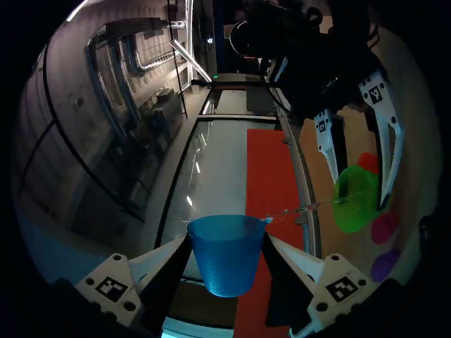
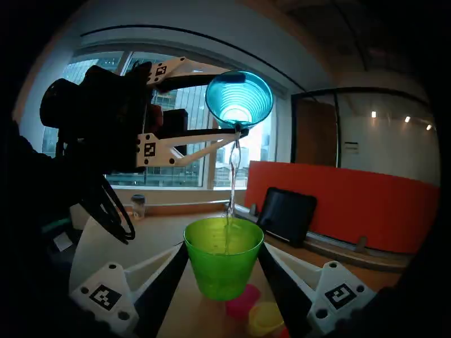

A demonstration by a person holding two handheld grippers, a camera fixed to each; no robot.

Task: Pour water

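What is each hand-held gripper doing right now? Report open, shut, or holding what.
Left hand-held gripper: shut on the blue cup, tipped and pouring water.
Right hand-held gripper: shut on the green cup, catching it.

Bright windows [image 2: 191,169], orange partition [image 2: 349,203]

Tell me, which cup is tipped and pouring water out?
The blue cup: it is tipped, with water streaming from its rim. The green cup below stands upright, catching it.

readable text: none | wall notice [image 2: 350,147]: too small | finger markers [image 2: 105,297]: black-and-white patterns only
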